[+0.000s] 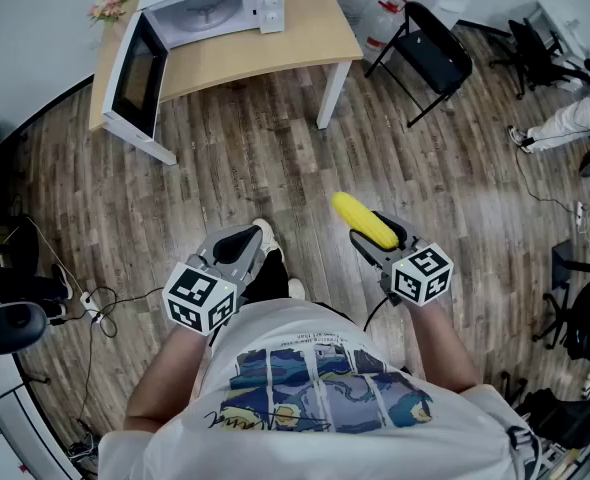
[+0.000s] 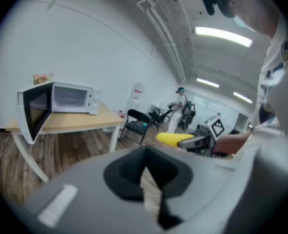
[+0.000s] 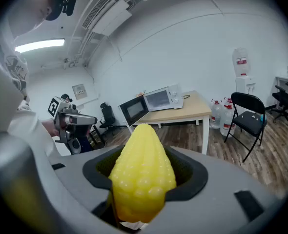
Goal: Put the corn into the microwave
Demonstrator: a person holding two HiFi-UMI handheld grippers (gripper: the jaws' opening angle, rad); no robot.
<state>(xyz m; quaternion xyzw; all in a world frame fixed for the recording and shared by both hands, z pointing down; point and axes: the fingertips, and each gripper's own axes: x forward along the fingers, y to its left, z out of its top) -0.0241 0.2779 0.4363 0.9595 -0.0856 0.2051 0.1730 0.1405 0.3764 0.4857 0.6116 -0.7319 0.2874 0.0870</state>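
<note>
I lose the butt of the corn (image 3: pixel 143 165) between the jaws of my right gripper (image 3: pixel 144 184); the head view's top edge crops the microwave (image 1: pixel 207 13).

Bumpy, glossy plastic-looking corn (image 3: pixel 143 174); grainy wood-plank floor (image 1: pixel 235 158); smooth wooden table (image 1: pixel 275 56); glossy white microwave (image 1: pixel 215 13)

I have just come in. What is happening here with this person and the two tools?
A person stands on the wooden floor with a gripper in each hand. The right gripper is closed on a yellow corn, which sticks out ahead of its jaws. The left gripper holds nothing, and its jaws are close together. The microwave sits on a table some way ahead with its door open. The corn is not yet inside.
</note>
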